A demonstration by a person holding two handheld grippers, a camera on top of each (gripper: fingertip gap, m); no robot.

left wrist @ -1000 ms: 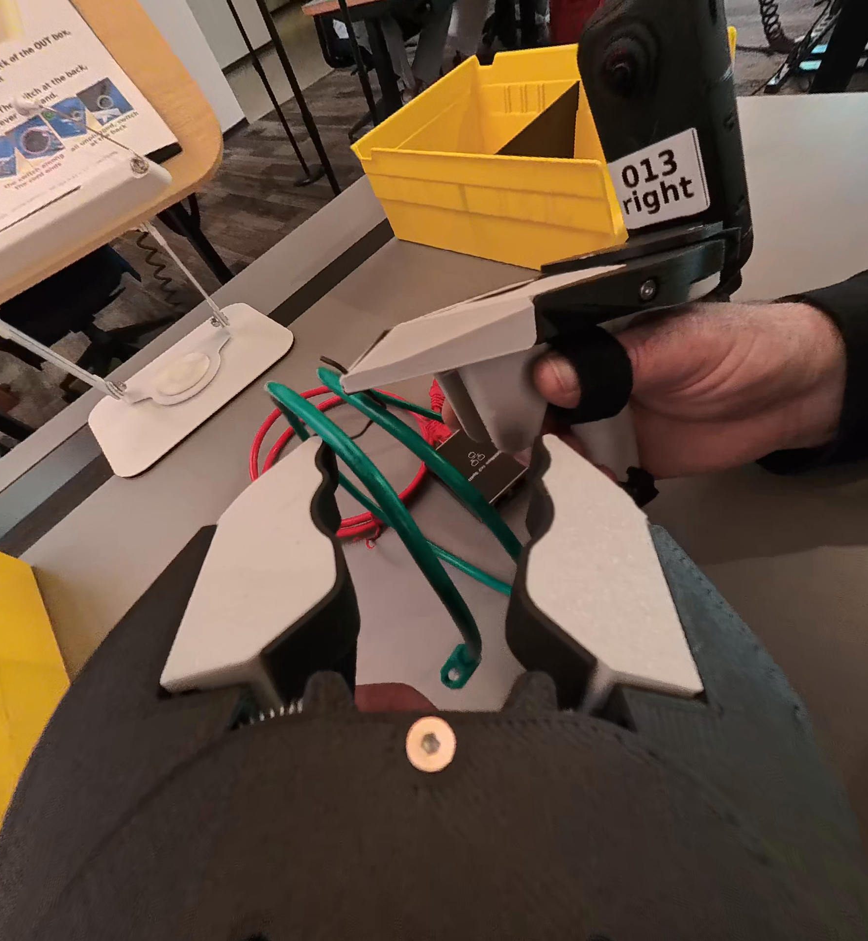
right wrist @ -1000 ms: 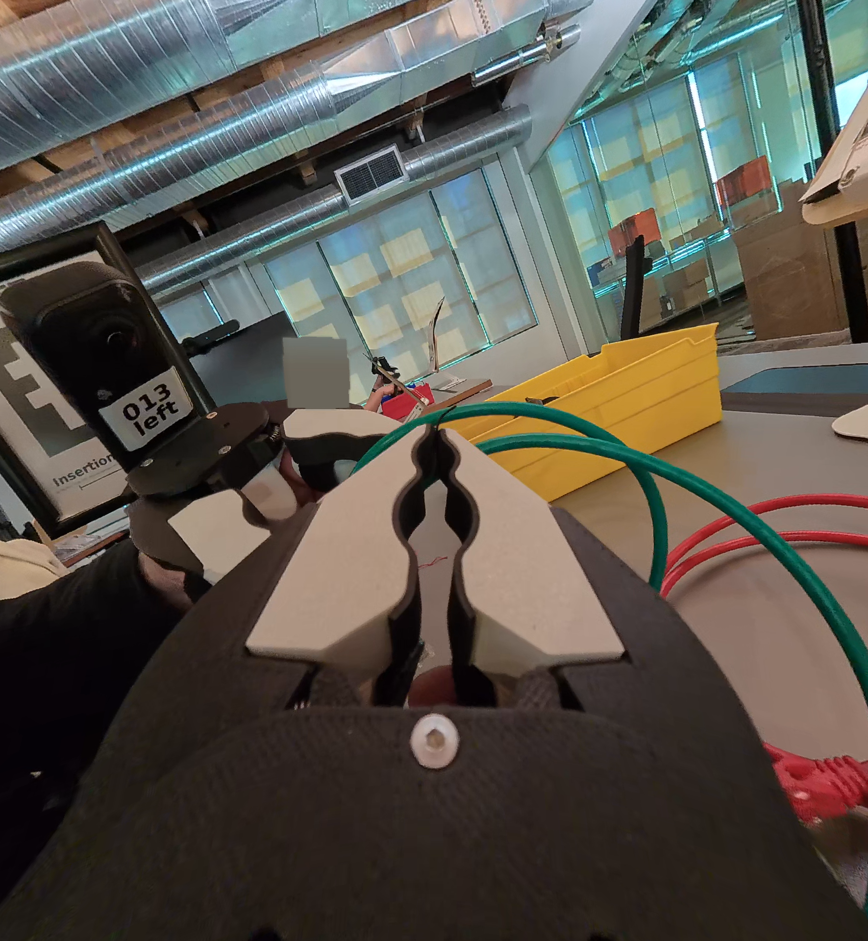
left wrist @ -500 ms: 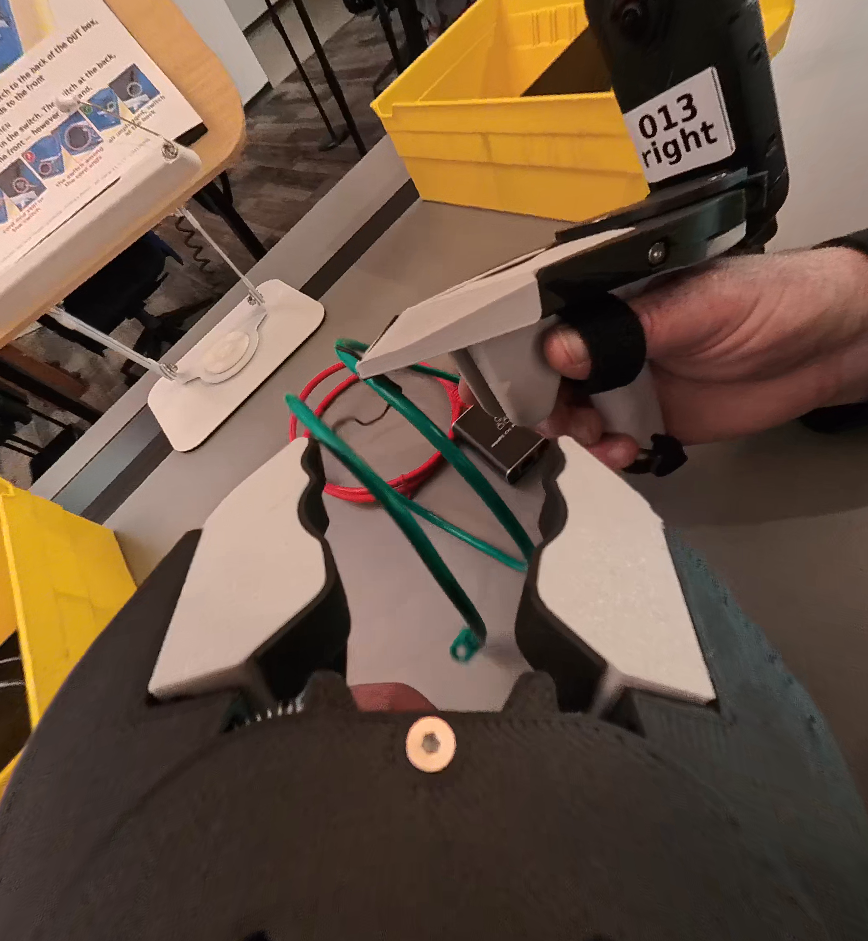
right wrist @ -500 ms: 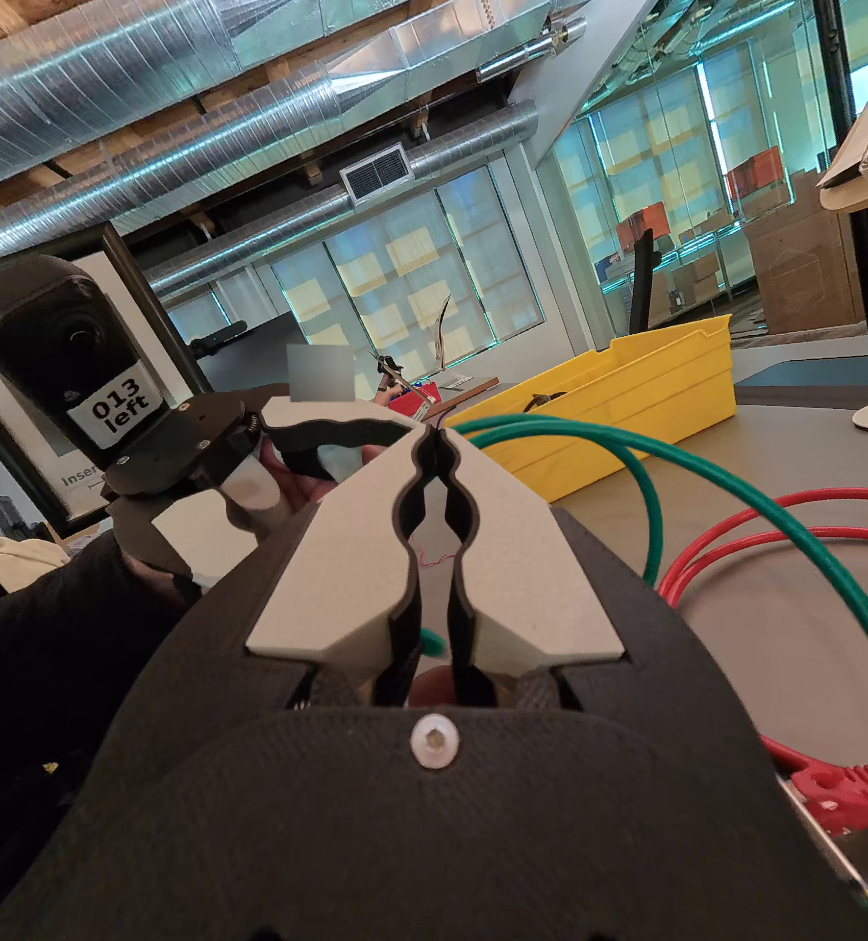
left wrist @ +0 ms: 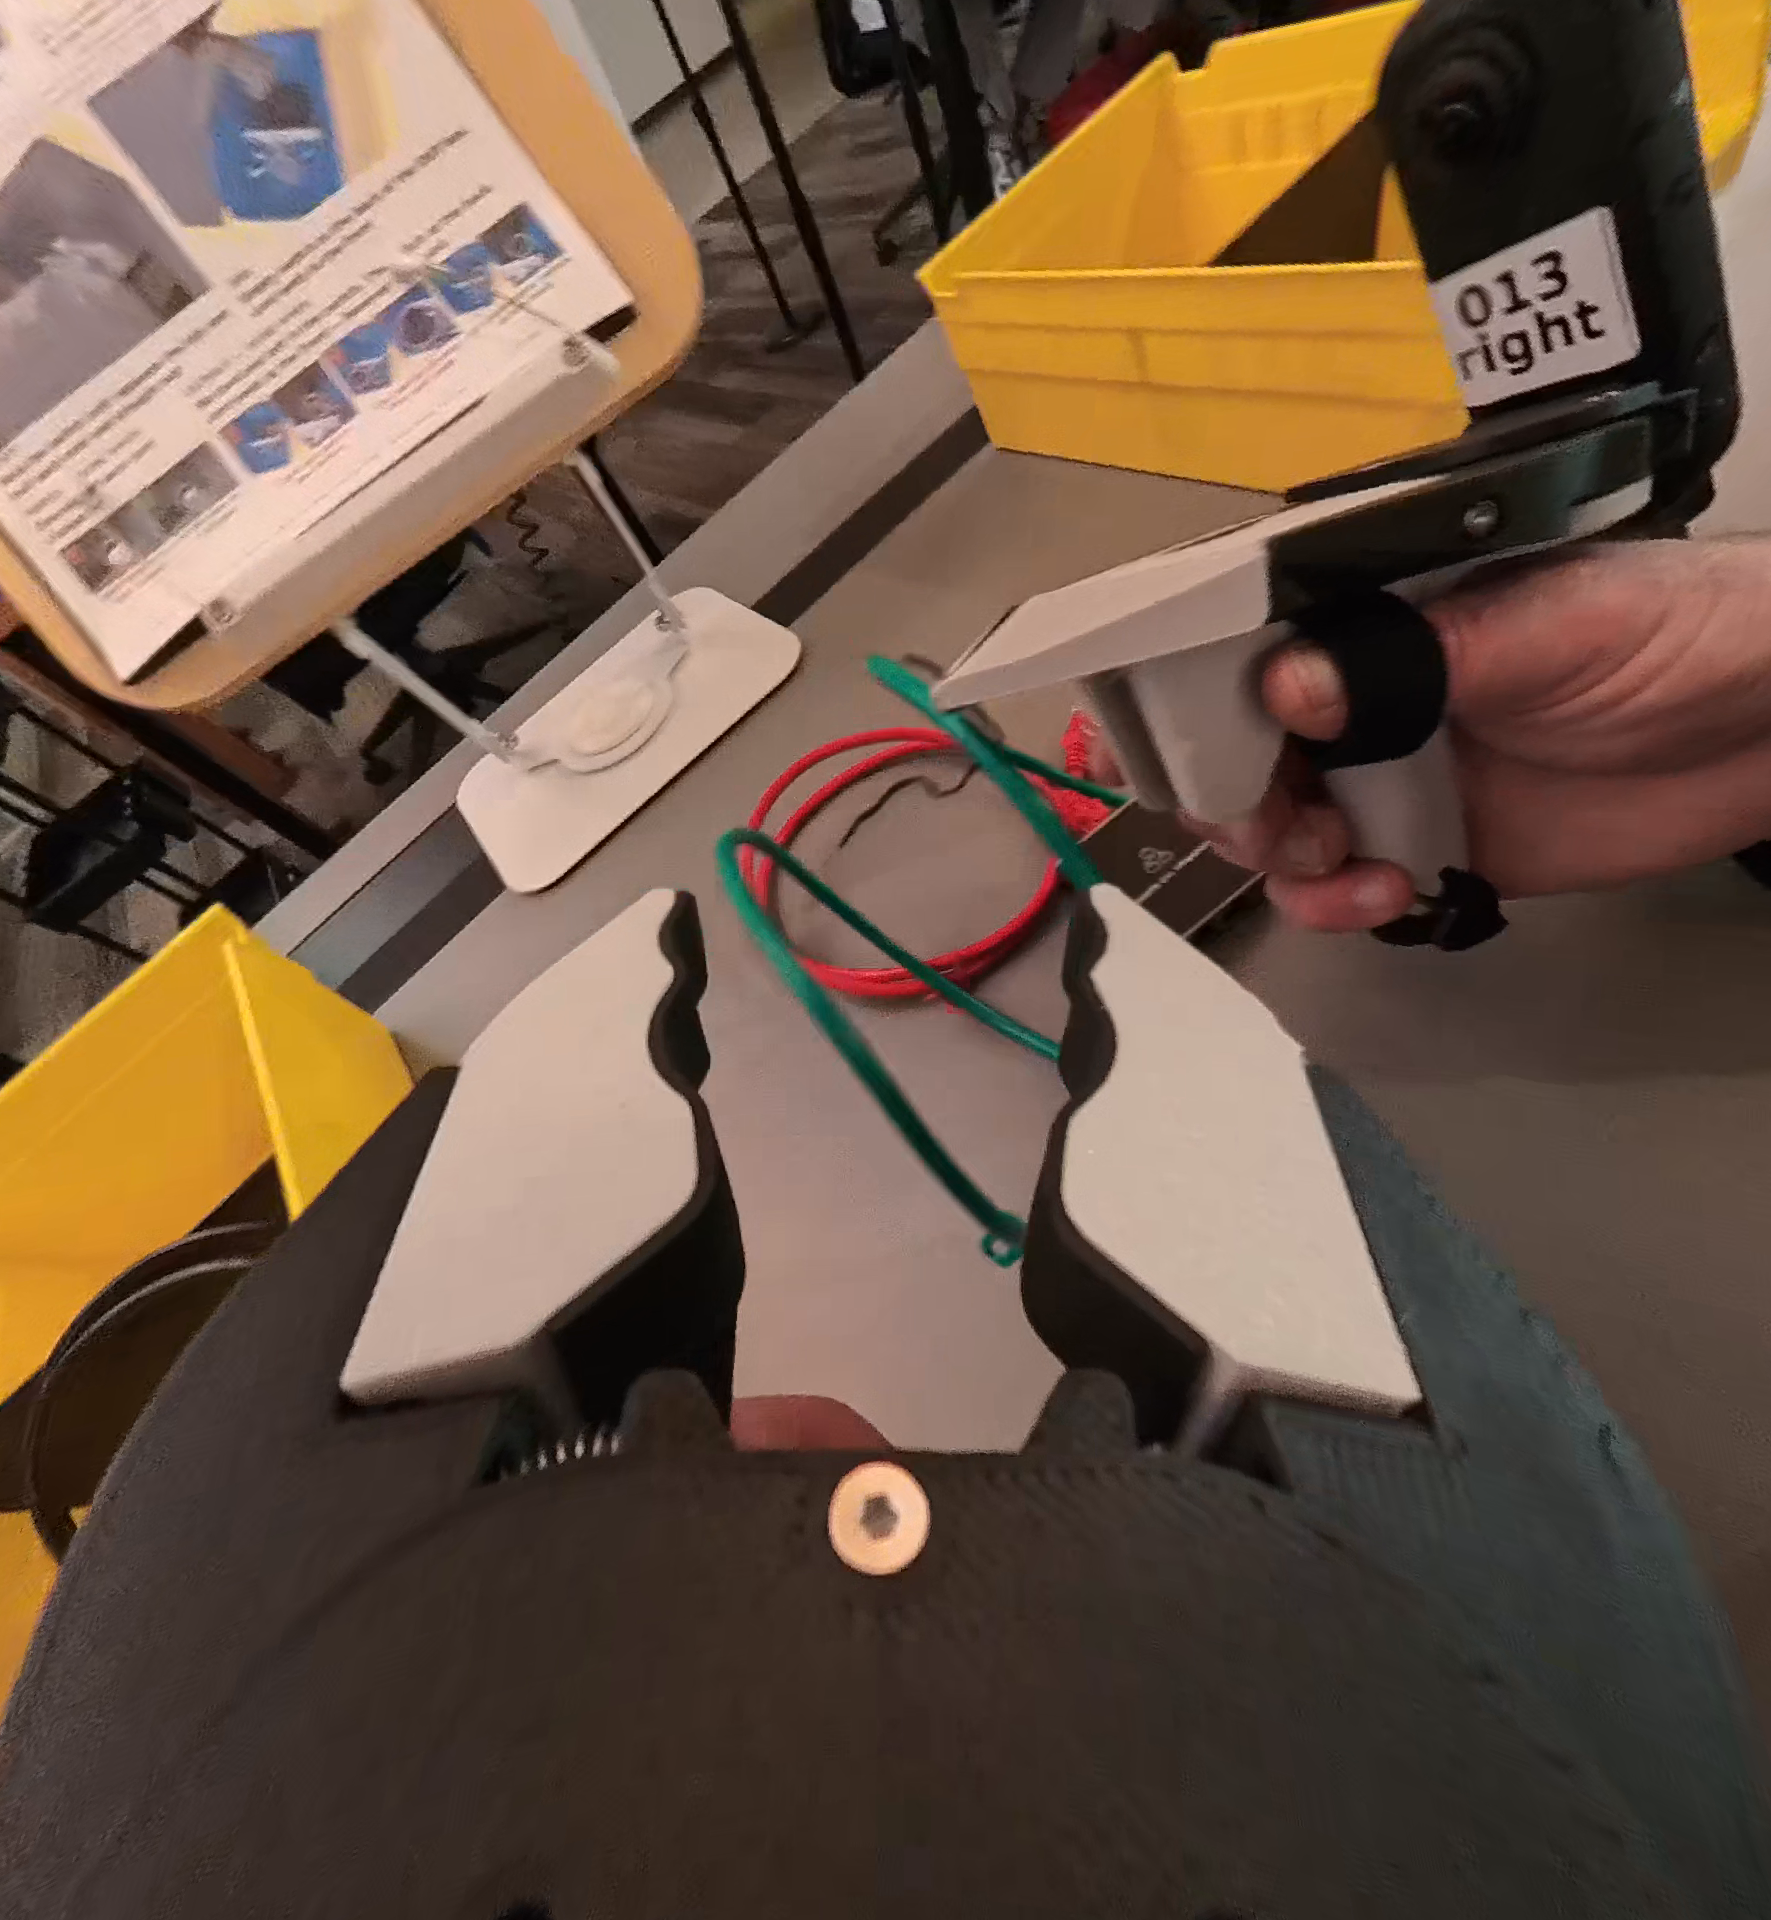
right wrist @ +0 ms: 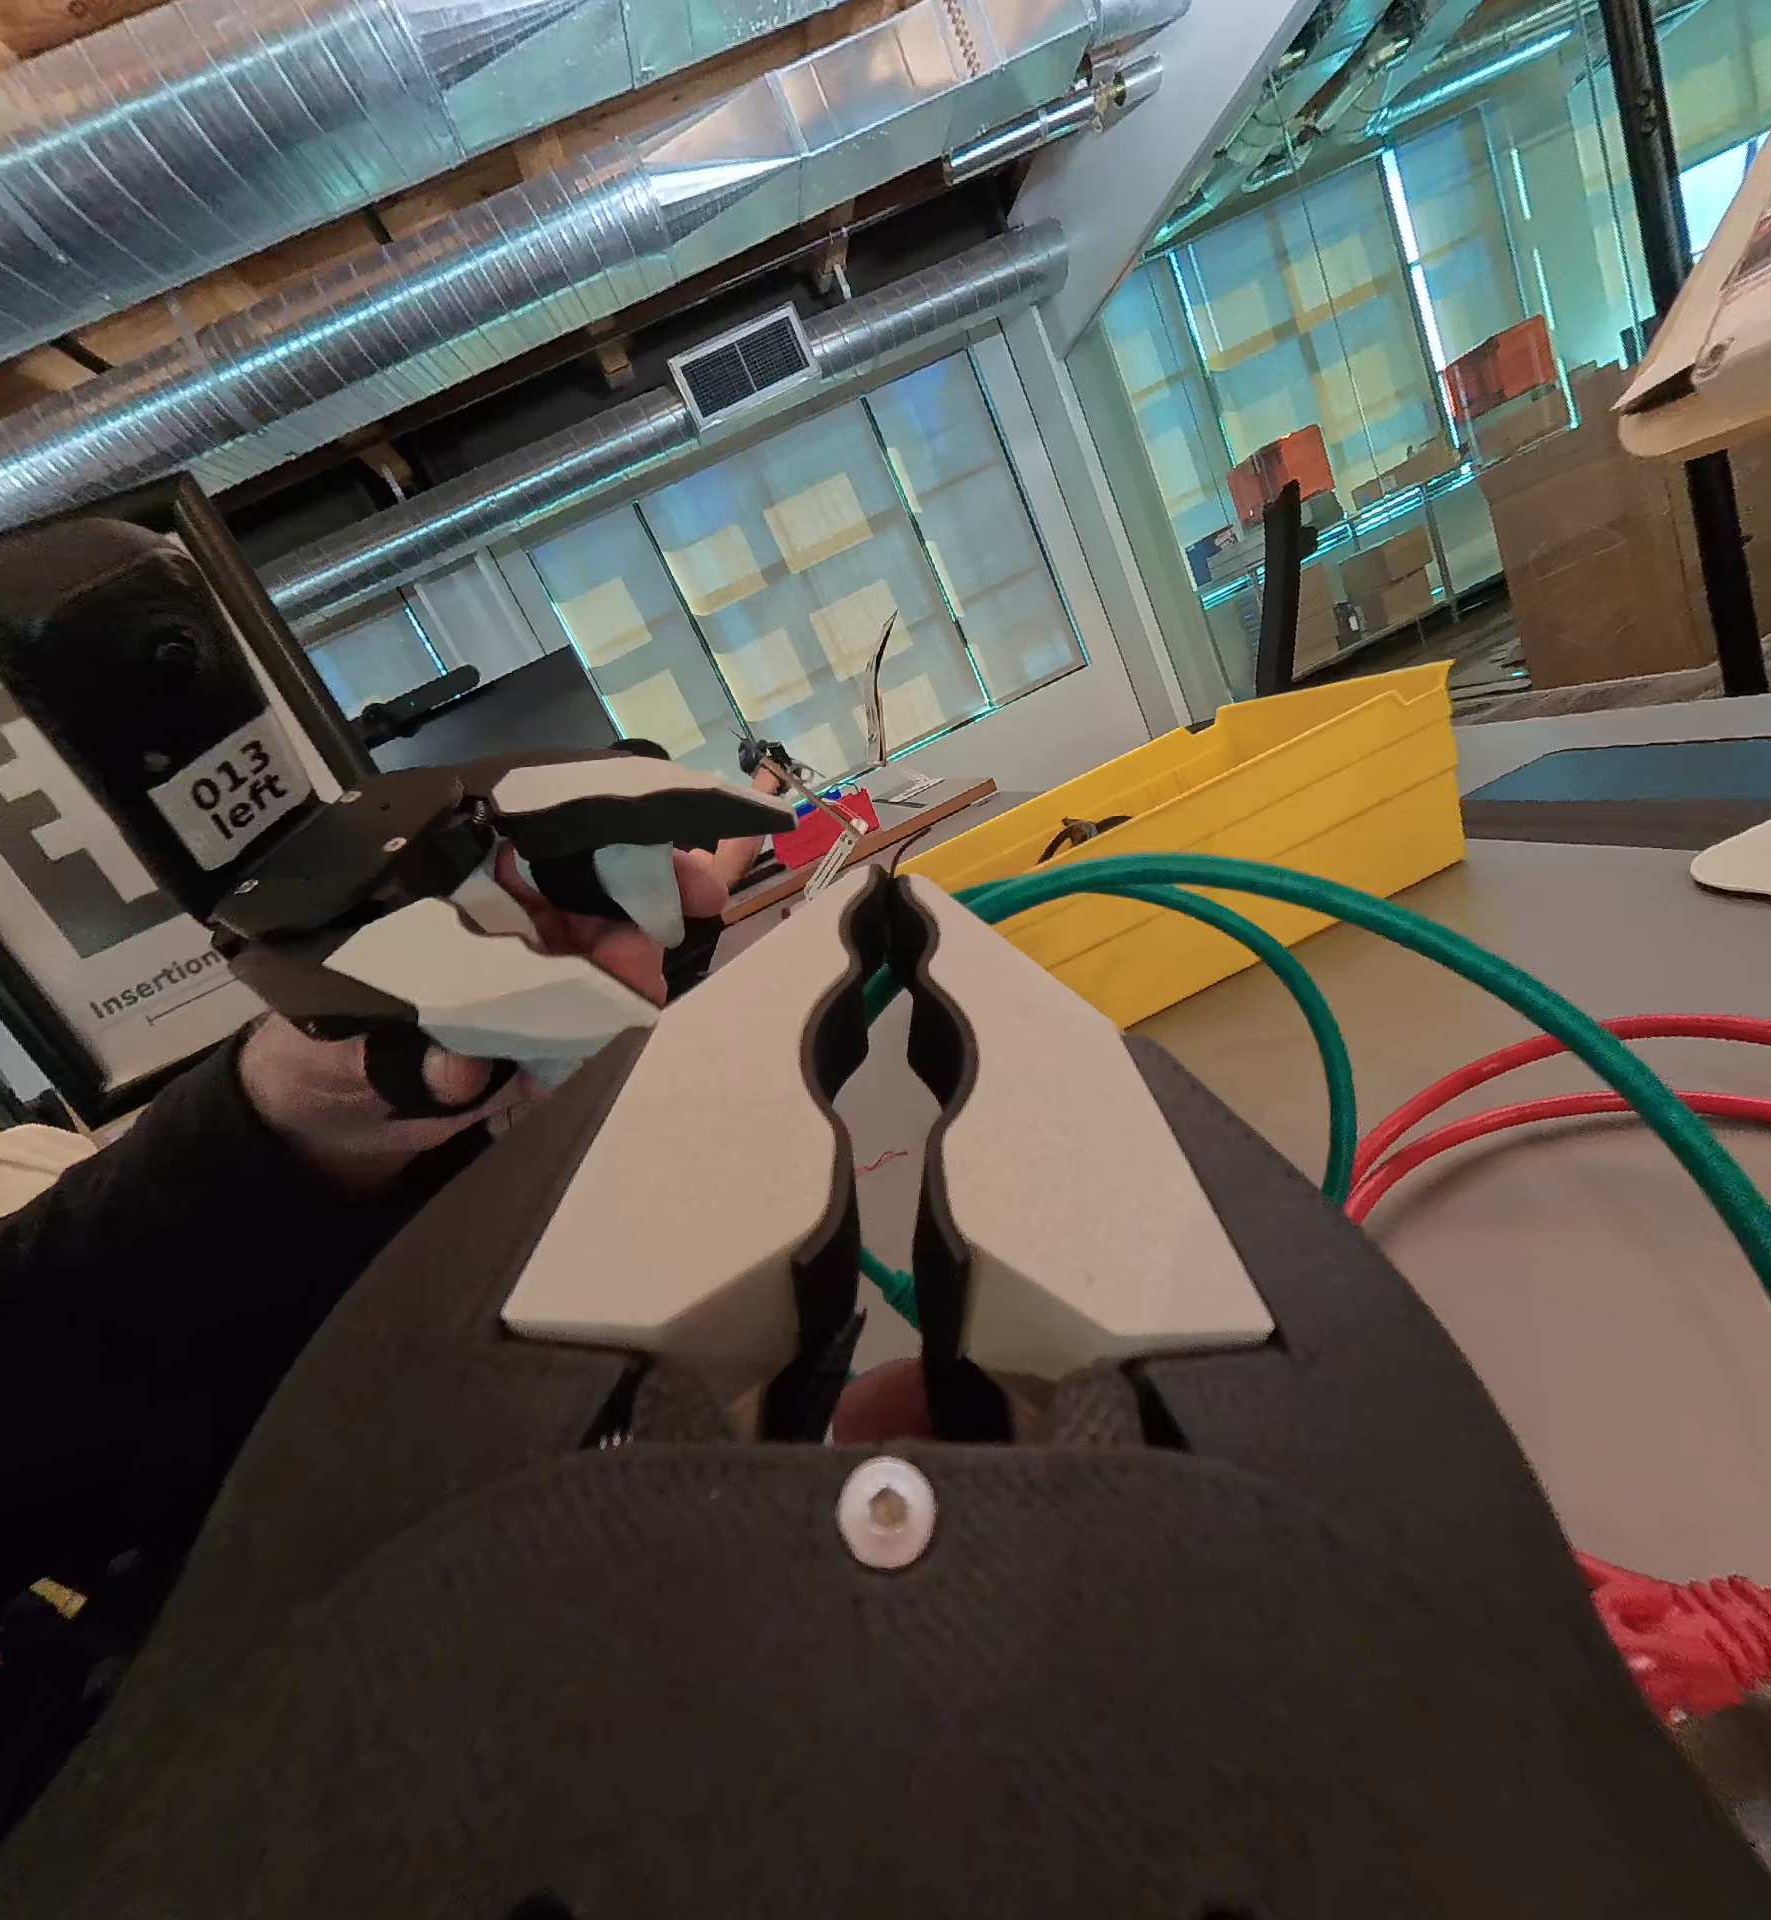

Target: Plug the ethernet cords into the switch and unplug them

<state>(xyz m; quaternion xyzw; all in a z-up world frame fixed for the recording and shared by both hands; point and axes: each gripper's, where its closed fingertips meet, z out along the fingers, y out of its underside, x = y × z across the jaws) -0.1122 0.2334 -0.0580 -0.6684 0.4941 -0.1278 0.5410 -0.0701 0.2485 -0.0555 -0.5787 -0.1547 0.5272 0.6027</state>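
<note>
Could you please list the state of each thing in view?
Left tool: open, empty.
Right tool: shut; whether it holds anything is unclear.
Green cord: loose end unplugged, lying on the table.
Red cord: coiled on the table.
Switch: on the table, partly hidden.

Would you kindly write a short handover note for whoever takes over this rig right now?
Left gripper: open, empty, above the table.
Right gripper: shut, beside the switch; whether it pinches the green cable is unclear.
Green cable's loose plug lies on the table under the left gripper; red cable is coiled beyond.
Done: unclear. Left: plug that end in, then unplug.
</note>
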